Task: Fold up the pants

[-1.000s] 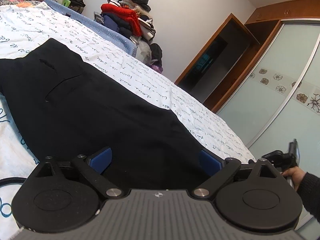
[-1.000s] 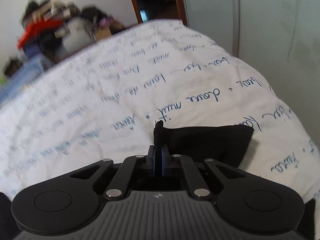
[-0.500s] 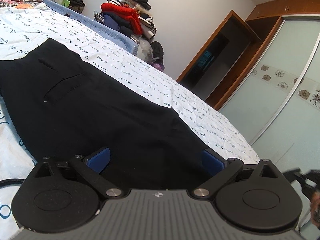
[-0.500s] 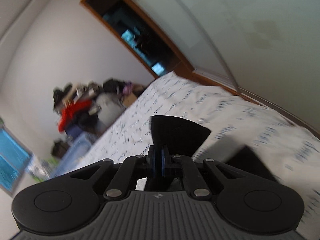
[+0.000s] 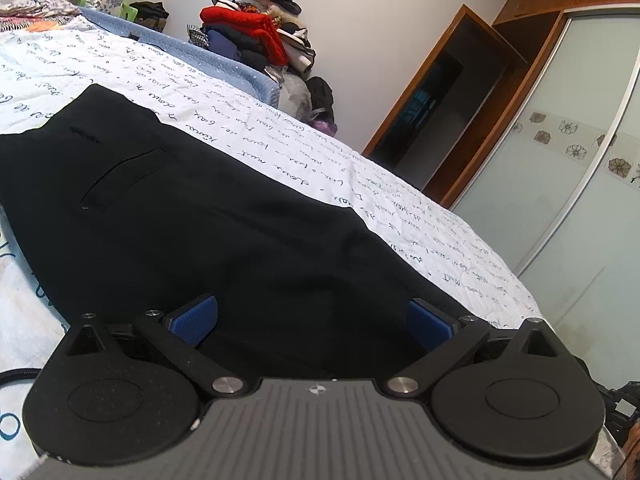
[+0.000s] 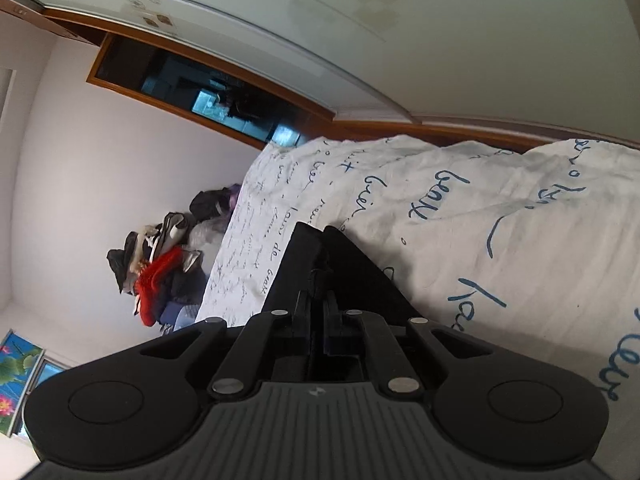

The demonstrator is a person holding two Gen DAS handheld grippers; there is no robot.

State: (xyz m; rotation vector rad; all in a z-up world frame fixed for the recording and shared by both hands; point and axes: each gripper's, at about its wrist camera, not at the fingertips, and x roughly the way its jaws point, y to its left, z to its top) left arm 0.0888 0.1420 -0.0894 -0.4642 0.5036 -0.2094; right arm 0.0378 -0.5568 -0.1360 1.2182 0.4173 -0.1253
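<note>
Black pants point(image 5: 192, 216) lie flat on the white bedsheet with blue script point(image 5: 420, 216), back pocket side up. My left gripper point(image 5: 312, 320) is open, its blue pads point(image 5: 194, 320) spread just above the pants' near part. My right gripper point(image 6: 318, 300) is shut on a lifted end of the pants point(image 6: 344, 272), which stands up from the bedsheet point(image 6: 500, 240). The right wrist view is rolled sideways.
A pile of clothes with a red garment point(image 5: 256, 36) stands past the bed's far side, also in the right wrist view point(image 6: 160, 276). A wooden doorway point(image 5: 440, 112) and sliding wardrobe doors point(image 5: 560, 184) are to the right. A blue blanket point(image 5: 200, 52) lies along the far bed edge.
My right gripper has lifted the pants' end off the bed and rolled sideways while staying shut. My left gripper stayed open and nearly still over the pants.
</note>
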